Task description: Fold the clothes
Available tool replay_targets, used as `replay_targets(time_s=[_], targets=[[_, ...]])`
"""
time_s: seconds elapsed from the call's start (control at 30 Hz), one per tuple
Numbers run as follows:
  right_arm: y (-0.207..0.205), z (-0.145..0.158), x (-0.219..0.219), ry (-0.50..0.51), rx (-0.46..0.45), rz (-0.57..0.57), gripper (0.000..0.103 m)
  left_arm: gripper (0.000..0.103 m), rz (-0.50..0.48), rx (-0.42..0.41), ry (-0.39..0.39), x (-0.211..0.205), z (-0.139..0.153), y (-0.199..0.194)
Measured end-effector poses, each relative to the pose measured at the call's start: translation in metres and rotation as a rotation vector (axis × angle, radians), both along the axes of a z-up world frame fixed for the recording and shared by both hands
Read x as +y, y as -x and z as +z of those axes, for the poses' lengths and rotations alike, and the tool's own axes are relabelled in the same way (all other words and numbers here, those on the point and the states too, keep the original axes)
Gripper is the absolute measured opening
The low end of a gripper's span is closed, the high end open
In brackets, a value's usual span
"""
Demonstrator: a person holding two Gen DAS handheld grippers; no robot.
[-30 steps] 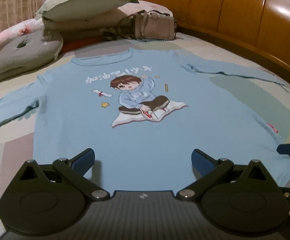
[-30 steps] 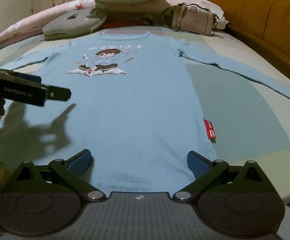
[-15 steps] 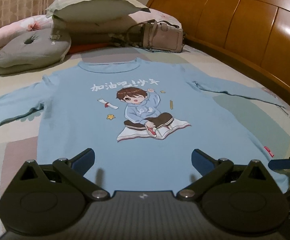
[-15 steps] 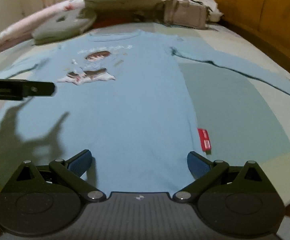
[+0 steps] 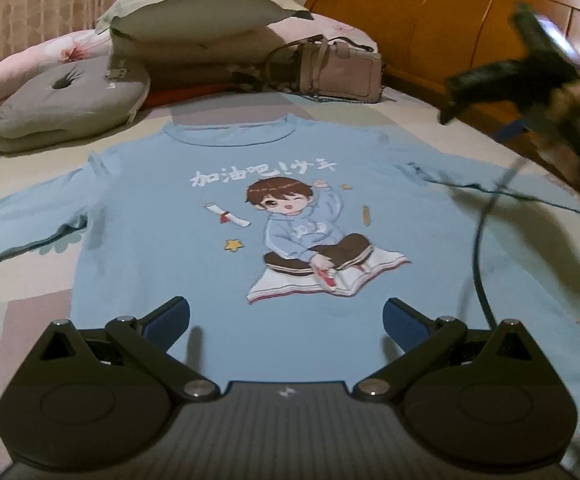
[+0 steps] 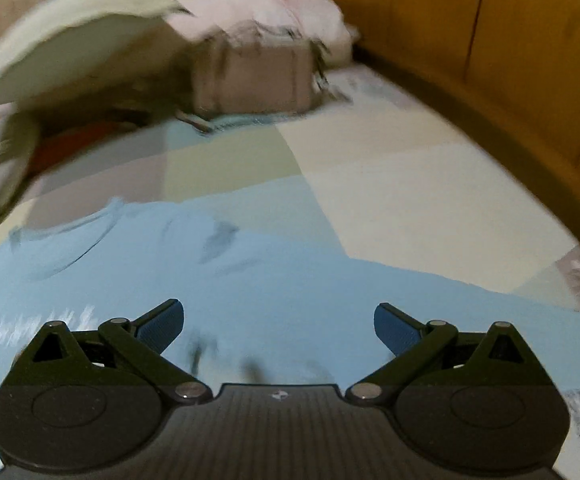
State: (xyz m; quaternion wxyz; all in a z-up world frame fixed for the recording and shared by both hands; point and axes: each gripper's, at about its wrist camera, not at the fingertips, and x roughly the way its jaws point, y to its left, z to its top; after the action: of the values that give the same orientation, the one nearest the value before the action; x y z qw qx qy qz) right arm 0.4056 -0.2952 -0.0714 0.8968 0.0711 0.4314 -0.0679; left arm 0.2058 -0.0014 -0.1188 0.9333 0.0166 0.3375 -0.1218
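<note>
Blue cotton long-sleeved shirt (image 5: 178, 248) lies flat, print up, mid-bed (image 5: 22, 308), collar toward the pillows. Left view: left gripper (image 5: 286, 314) hovers wide open, empty, above the hem. Right view, blurred: right gripper (image 6: 278, 326) gapes empty over the right sleeve (image 6: 469, 316); soft, light, limp, best pinched at cuff or shoulder seam.

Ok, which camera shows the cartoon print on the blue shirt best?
The left wrist view: the cartoon print sits sharp and whole, mid-frame. The right wrist view is motion-blurred and catches only faint white lettering at its left edge.
</note>
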Motion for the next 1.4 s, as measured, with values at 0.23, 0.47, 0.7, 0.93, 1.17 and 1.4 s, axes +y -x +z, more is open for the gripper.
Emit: replay_targets(time_s=[0.23, 0.47, 0.7, 0.93, 1.17, 1.4], targets=[[-0.09, -0.052, -0.006, -0.015, 0.142, -0.043, 0.103, 0.102, 0.058, -0.007, -0.019, 0.014, -0.001, -0.006], [-0.118, -0.07, -0.016, 0.046, 0.041, -0.06, 0.103, 0.102, 0.065, 0.016, -0.038, 0.012, -0.008, -0.01], [-0.095, -0.048, 0.001, 0.021, 0.047, 0.054, 0.103, 0.102, 0.052, 0.016, -0.037, 0.01, -0.011, -0.008], [-0.12, -0.07, 0.009, 0.104, -0.022, 0.086, 0.103, 0.102, 0.056, 0.017, -0.035, 0.009, -0.014, -0.012], [-0.083, -0.045, -0.015, 0.084, -0.036, 0.07, 0.103, 0.102, 0.032, -0.001, -0.029, 0.005, -0.011, -0.007], [-0.06, -0.055, -0.039, 0.108, 0.043, 0.016, 0.103, 0.102, 0.018, -0.002, -0.021, 0.003, -0.011, -0.007]])
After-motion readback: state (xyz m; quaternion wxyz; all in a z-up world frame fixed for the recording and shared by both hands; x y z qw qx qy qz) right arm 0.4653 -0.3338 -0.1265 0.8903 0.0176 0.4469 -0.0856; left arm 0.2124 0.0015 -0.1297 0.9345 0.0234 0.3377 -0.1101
